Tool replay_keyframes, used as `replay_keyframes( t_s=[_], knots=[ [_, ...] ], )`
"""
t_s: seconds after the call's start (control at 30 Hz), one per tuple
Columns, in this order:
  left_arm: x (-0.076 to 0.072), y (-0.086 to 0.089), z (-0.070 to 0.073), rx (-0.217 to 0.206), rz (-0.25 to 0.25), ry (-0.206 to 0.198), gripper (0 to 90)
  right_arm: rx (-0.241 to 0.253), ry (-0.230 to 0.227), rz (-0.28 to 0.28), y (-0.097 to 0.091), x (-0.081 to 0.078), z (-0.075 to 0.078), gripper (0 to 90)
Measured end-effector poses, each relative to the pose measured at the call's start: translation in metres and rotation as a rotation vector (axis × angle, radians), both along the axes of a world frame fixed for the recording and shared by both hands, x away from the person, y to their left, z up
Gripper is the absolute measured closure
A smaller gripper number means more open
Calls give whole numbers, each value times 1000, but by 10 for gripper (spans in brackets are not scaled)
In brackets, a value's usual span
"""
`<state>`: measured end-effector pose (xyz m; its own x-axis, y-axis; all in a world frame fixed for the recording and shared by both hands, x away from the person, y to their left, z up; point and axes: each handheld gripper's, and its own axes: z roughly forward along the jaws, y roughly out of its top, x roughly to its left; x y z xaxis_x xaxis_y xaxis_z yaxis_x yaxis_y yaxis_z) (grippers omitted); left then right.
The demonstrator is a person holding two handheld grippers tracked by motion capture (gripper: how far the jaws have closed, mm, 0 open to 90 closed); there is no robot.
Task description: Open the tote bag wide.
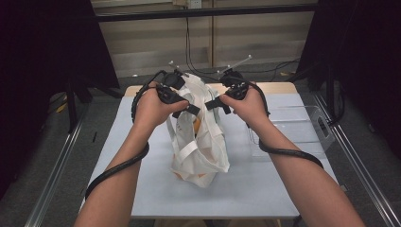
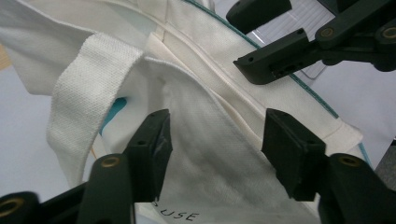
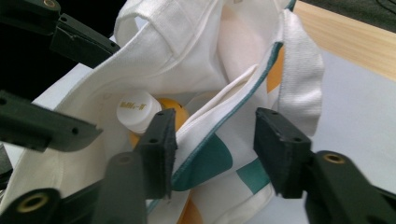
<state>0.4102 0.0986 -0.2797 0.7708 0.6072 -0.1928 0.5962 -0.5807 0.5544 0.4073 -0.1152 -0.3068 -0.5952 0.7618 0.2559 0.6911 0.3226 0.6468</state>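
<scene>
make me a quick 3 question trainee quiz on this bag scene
1. True or false: the white tote bag lies flat and folded on the table.
2. Multiple choice: what shows inside the bag's mouth in the right gripper view? A) a white-capped bottle B) a red mug C) a pair of scissors
3. Short answer: which part of the bag sits between the jaws of the right tool?

Key
1. False: it stands bunched up, with the left tool and the right tool at its top.
2. A: the white-capped bottle with an orange body.
3. The teal-trimmed rim of the bag's opening.
</scene>
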Motion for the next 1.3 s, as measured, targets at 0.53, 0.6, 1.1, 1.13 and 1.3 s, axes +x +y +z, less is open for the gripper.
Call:
replay_keyframes(
  t_s=[0.53, 0.6, 1.1, 1.13, 1.3],
  knots=[
    [-1, 20, 5, 14, 60, 0, 722, -23, 2, -20, -4, -2, -1, 772],
    [-1, 23, 4, 16, 68, 2, 737, -24, 3, -26, -5, -2, -1, 777],
    [-2, 34, 1, 43, 95, -9, 776, -36, -5, -32, -10, -2, -4, 779],
    [-1, 35, 1, 49, 94, -2, 782, -34, -6, -31, -11, -2, -5, 778],
    [-2, 39, -2, 42, 117, 5, 799, -36, -3, -43, -15, -3, -8, 778]
  ],
)
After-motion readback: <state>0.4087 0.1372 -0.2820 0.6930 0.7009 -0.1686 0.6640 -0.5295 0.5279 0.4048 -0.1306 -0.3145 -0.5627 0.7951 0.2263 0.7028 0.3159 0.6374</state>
